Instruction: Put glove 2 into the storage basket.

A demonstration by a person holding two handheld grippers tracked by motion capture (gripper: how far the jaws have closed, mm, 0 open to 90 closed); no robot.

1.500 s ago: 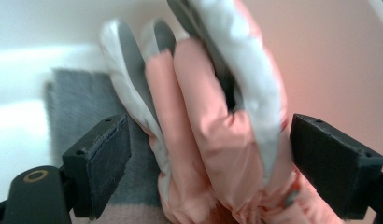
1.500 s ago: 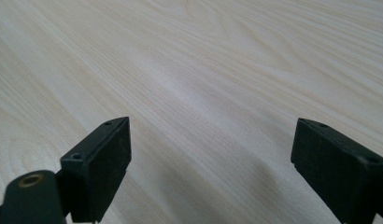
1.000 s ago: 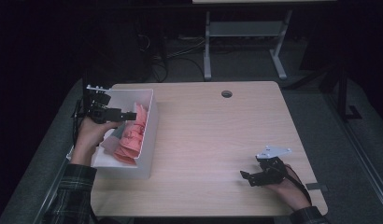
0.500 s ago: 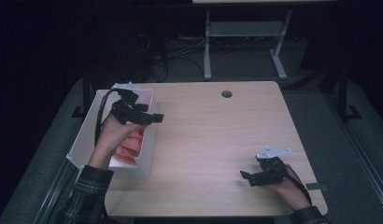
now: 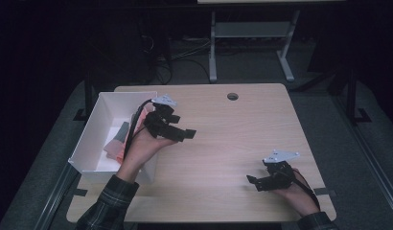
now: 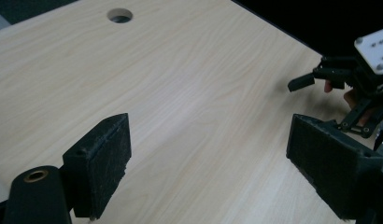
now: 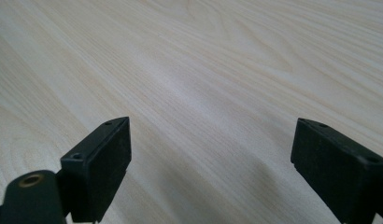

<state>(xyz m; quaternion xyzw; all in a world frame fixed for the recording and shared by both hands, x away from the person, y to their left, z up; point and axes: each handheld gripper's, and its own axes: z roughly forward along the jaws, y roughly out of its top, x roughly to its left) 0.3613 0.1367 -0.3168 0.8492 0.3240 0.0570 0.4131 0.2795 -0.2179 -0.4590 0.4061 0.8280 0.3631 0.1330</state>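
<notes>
My left gripper hangs over the wooden table, just right of the white box, and points right. Its jaws stand wide apart in the left gripper view, with bare tabletop between them. Pink pieces lie inside the box, partly hidden by my left forearm. My right gripper rests low near the table's front right and points left. It is open over bare wood, holding nothing. The left gripper view catches that right gripper farther off at its right edge.
A round cable hole sits near the table's far edge. Behind the table stands a metal frame on a dark floor. The box's right wall lies close under my left wrist.
My left gripper has travelled right, from above the box's contents to past its right wall, over the table. The right gripper has stayed put.
</notes>
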